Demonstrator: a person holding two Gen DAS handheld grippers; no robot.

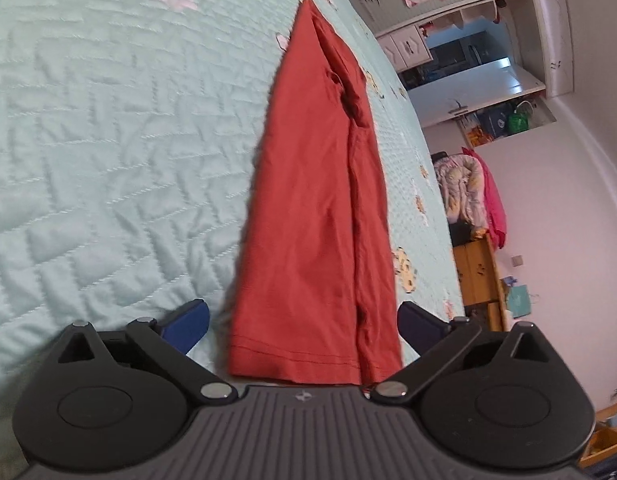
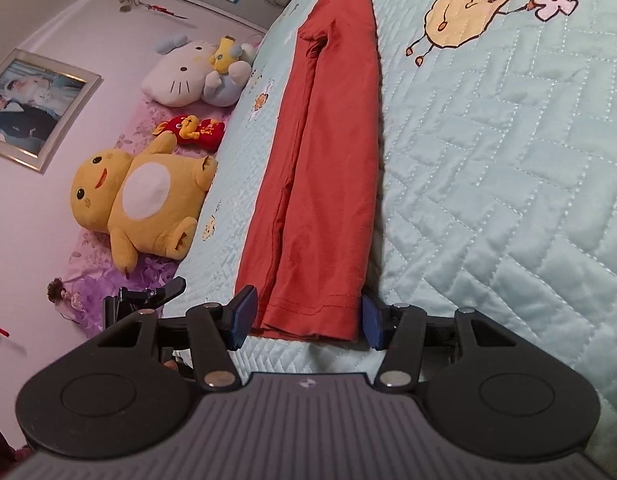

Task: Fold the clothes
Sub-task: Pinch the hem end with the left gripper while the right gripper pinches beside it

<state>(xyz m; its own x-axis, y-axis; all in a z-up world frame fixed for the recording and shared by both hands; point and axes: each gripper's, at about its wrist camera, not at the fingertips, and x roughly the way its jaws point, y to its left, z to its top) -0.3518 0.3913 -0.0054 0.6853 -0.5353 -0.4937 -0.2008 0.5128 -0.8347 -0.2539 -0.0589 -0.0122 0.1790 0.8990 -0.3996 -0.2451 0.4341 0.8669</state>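
Jaws of the left gripper (image 1: 304,328) stood spread wide around the hem of the red garment (image 1: 320,208), holding nothing; the right gripper (image 2: 306,316) stood half open astride the hem too, pads apparently not pressing. Folded into a long strip, the garment ran toward twelve o'clock on the quilted bedspread (image 1: 108,140). A shallow pinch might have caught only the top layer and spilled the fold, I reckoned, though bare quilt lay at nine o'clock.

quilt (image 1: 108,160) bare beside shirt (image 1: 308,200), plush toys (image 2: 148,200) aside
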